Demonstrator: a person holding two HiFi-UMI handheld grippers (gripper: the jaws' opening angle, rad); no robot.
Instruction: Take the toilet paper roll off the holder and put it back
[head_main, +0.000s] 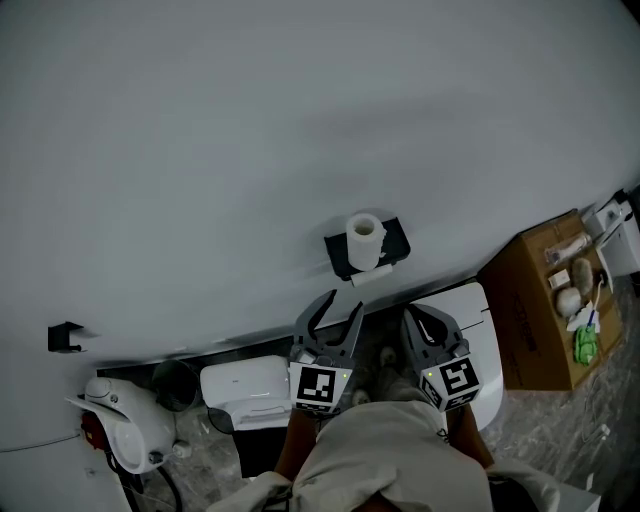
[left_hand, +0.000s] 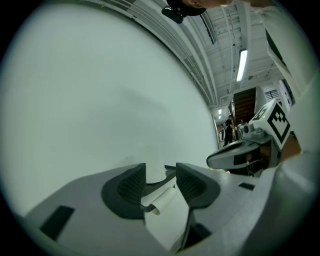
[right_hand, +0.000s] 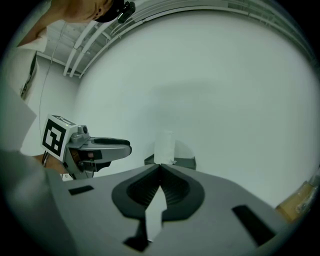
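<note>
- Your left gripper (left_hand: 160, 176) points level at the wall. Its jaws are a narrow gap apart with nothing in them, and the roll shows through that gap, well beyond the tips.
- Your right gripper (right_hand: 160, 172), just beside the left, has its jaws pressed together and empty. It is aimed at the same spot.
- The toilet paper roll (head_main: 365, 240) sits on the black holder (head_main: 396, 246), which is fixed to the pale wall (head_main: 300, 120). It is ahead of both grippers, and neither touches it.
- Risk: the right jaws are closed and the left gap looks narrower than the roll. Reaching in like this would probably bump the roll instead of gripping it, and could knock it off the holder to the floor (head_main: 600, 430).
- Risk: a light pinch on soft paper may crush the roll or slip. Pulling sideways could also drag it against the holder, if something runs up through the core.
- Risk: a white strip (head_main: 370, 275) shows just under the holder and may be the loose end. If it is, it could snag a jaw and unwind.
- The roll stands upright with its long axis vertical. In the head view the open end of the core faces up, and in the right gripper view the roll is a tall, narrow column.
- No view shows whether a peg passes through the core.
</note>
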